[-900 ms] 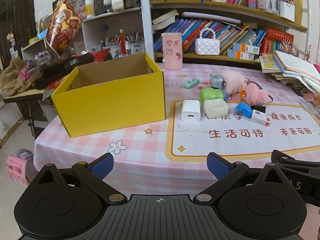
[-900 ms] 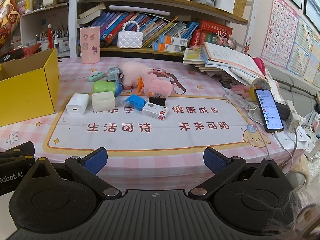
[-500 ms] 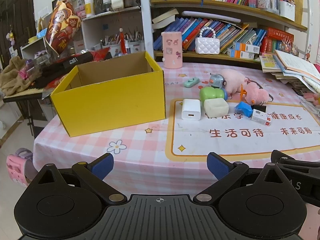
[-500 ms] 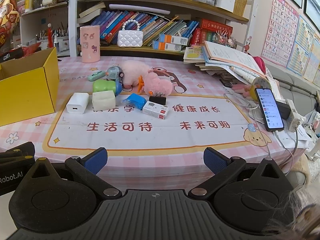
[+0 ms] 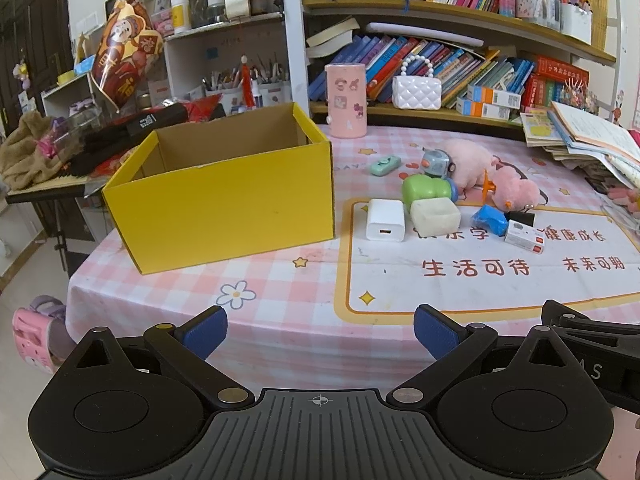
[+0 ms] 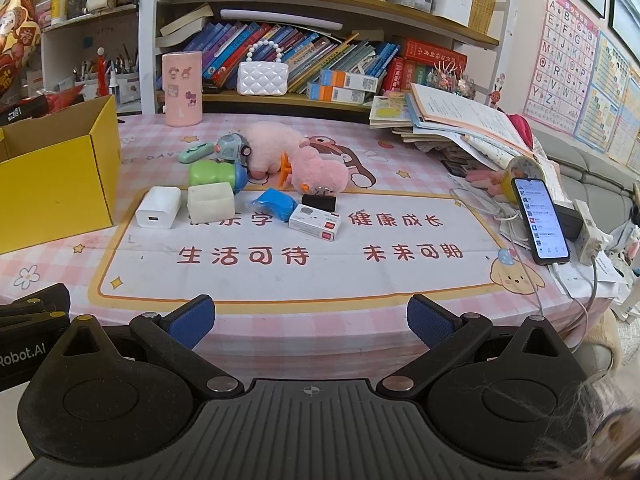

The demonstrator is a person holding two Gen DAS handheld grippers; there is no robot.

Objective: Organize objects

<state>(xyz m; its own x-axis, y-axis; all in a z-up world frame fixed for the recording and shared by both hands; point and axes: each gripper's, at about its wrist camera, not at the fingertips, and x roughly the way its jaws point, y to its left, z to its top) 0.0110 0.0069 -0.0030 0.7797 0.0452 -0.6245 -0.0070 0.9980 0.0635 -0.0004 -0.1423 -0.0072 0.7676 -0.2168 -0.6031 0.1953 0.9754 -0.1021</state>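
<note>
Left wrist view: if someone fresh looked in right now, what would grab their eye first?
The open yellow cardboard box at the left of the pink checked tablecloth, with nothing visible inside it. Just right of it, a cluster of small things: a white charger, a green toy and pink plush toys. Both the left gripper and the right gripper hang open at the near table edge, holding nothing.

My table [image 5: 280, 300], under a pink checked cloth and printed mat [image 6: 280, 272], carries an open yellow box [image 5: 224, 208], a white charger [image 5: 385, 220], pale block [image 5: 435, 216], green toy [image 5: 424, 189], pink plush toys [image 6: 304, 164], a pink cup [image 6: 181, 88] and a propped phone [image 6: 540, 220]
</note>
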